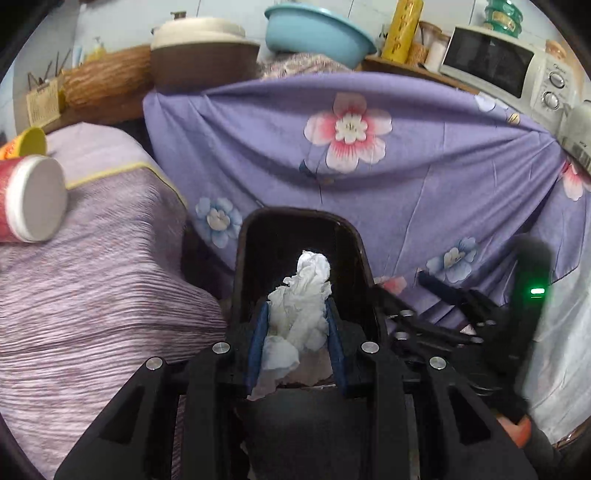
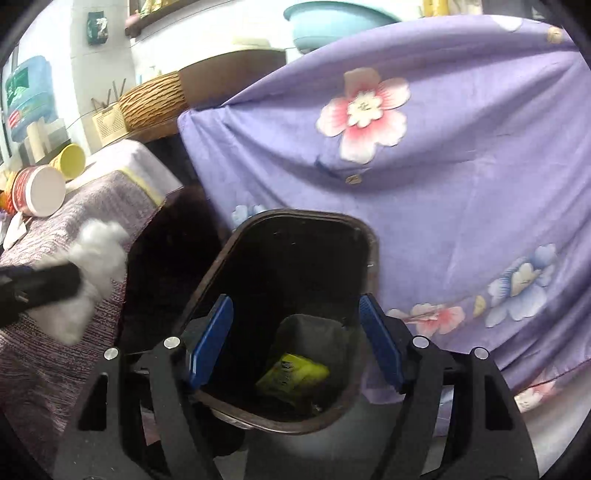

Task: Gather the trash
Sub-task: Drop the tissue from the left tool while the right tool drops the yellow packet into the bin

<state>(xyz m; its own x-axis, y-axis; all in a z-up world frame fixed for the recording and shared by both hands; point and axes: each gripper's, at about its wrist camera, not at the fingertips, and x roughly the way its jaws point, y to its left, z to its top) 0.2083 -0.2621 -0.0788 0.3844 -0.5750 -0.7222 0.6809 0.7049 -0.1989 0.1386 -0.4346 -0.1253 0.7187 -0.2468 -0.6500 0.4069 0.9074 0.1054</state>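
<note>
My left gripper (image 1: 295,314) is shut on a crumpled white tissue (image 1: 301,306) and holds it over the near edge of a black trash bin (image 1: 247,258). In the right wrist view the same tissue (image 2: 98,251) and the left gripper show at the left edge. My right gripper (image 2: 295,332) is open and empty above the bin's (image 2: 365,258) mouth. A yellow wrapper (image 2: 291,373) lies at the bottom of the bin. A red paper cup (image 1: 29,199) lies on its side on the purple-striped cloth surface (image 1: 92,295) to the left, with a yellow cup (image 1: 31,140) behind it.
A purple flowered sheet (image 1: 406,177) hangs behind the bin. Above it stand a teal basin (image 1: 317,33), a brown pot (image 1: 203,55), a wicker basket (image 1: 107,81) and a white microwave (image 1: 506,70). The right gripper (image 1: 461,317) shows at the right of the left wrist view.
</note>
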